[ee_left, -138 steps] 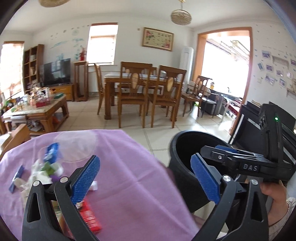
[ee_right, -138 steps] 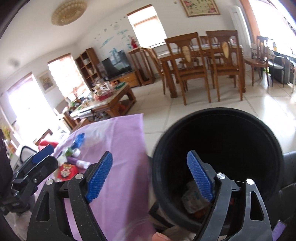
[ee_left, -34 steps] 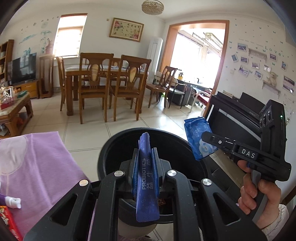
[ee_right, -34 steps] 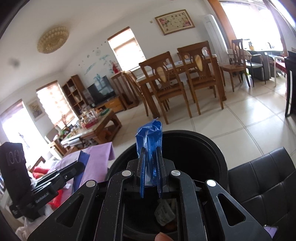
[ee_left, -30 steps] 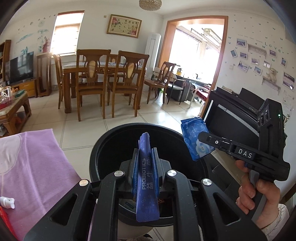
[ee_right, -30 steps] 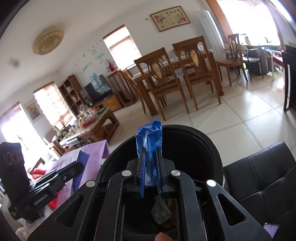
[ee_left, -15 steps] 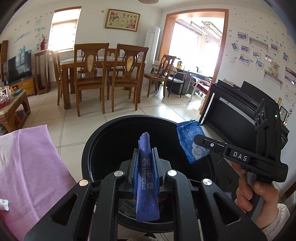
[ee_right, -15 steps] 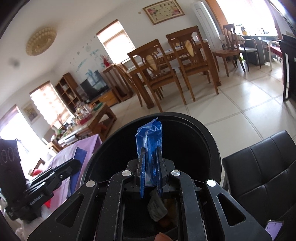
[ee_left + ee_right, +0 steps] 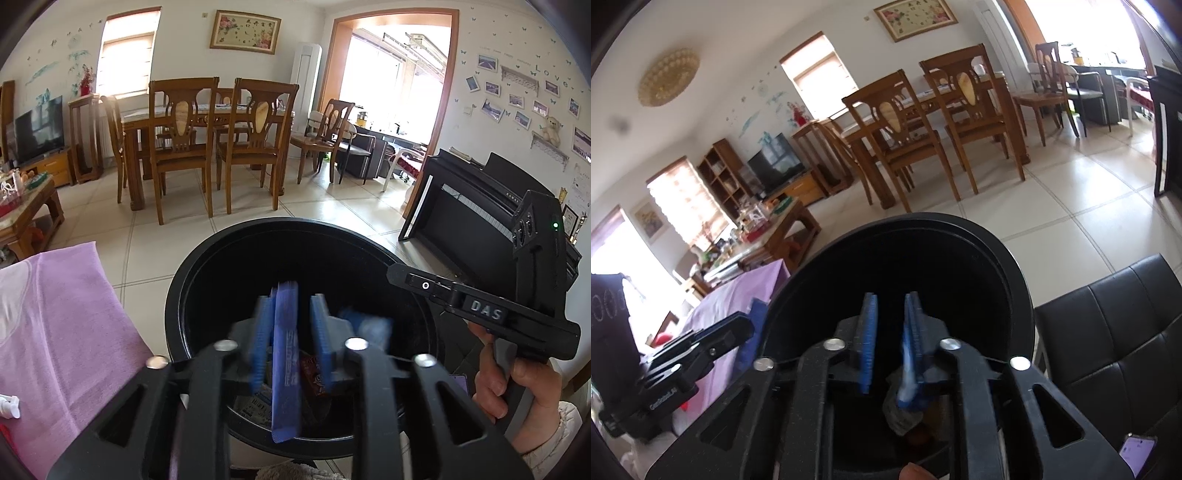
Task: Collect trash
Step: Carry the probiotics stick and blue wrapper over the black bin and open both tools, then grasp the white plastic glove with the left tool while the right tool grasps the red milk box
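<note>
Black round bin (image 9: 177, 295) below both parted claws (image 9: 290, 332) (image 9: 890, 332); flat blue sachet (image 9: 285, 354) between the left's pads.

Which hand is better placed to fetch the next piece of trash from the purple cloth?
Left. The left gripper sits beside the purple cloth, open, its blue sachet loose over the bin. The right gripper hangs farther from the cloth, with the left one between.

home; dining table (image 9: 207, 114); television (image 9: 37, 129); piano (image 9: 476, 210); framed picture (image 9: 245, 31)
</note>
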A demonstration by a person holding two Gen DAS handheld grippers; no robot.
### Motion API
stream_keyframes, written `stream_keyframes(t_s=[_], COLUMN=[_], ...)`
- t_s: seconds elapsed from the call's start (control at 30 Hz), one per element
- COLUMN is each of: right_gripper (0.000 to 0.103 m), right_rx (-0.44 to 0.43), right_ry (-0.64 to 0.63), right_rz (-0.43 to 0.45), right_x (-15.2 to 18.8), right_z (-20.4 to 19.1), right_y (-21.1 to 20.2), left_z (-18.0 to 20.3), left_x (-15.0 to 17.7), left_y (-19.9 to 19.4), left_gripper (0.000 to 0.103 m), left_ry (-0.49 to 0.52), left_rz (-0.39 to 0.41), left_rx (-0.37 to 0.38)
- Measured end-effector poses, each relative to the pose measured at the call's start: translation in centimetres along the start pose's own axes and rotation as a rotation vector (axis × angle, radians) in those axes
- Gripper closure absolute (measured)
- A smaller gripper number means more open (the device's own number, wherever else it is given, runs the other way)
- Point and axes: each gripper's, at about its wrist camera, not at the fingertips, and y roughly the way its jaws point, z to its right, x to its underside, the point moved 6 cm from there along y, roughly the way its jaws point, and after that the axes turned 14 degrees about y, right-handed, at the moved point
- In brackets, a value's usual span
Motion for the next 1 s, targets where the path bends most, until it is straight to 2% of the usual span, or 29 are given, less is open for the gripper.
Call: stream_keyframes(t_s=[0.03,0.07,0.13,0.2,0.27,0.4,0.57,0.7,0.83,1.0], right_gripper=[0.046,0.046,0.045,0.026,0.016,0.005,0.005,0.005,0.005,0.005], right_rx=[-0.001,0.000,-0.003,-0.012,-0.019,-0.024,-0.033,-0.059,-0.104,-0.166], right_ry=[0.002,-0.001,-0.008,-0.010,-0.008,-0.018,-0.058,-0.118,-0.199,-0.295], right_rz=[0.007,0.007,0.002,-0.001,-0.001,-0.016,-0.045,-0.078,-0.142,-0.245], right_x=[0.0,0.1,0.3,0.5,0.7,1.3,2.9,5.0,8.5,13.7], right_z=[-0.1,-0.2,-0.7,-1.2,-1.7,-3.0,-5.9,-9.8,-15.2,-22.2], right_y=[-0.1,-0.2,-0.3,-0.3,-0.6,-0.6,-0.2,0.7,2.3,4.2], left_z=[-0.1,-0.1,0.0,0.0,-0.2,-1.4,-4.9,-10.3,-15.9,-23.8], left_x=[0.0,-0.1,-0.3,-0.4,-0.4,0.2,1.9,4.2,7.5,13.0], left_y=[-0.2,-0.6,-1.4,-2.0,-2.8,-4.6,-8.5,-13.0,-17.3,-22.4], left_gripper=[0.042,0.029,0.024,0.014,0.006,0.006,0.006,0.006,0.006,0.006], left_ry=[0.000,0.005,0.022,0.030,0.036,0.026,-0.032,-0.124,-0.231,-0.425], left_rz=[0.005,0.021,0.045,0.051,0.065,0.059,0.072,0.094,0.104,0.110], left_rx=[-0.014,-0.032,-0.051,-0.064,-0.089,-0.116,-0.165,-0.225,-0.299,-0.379])
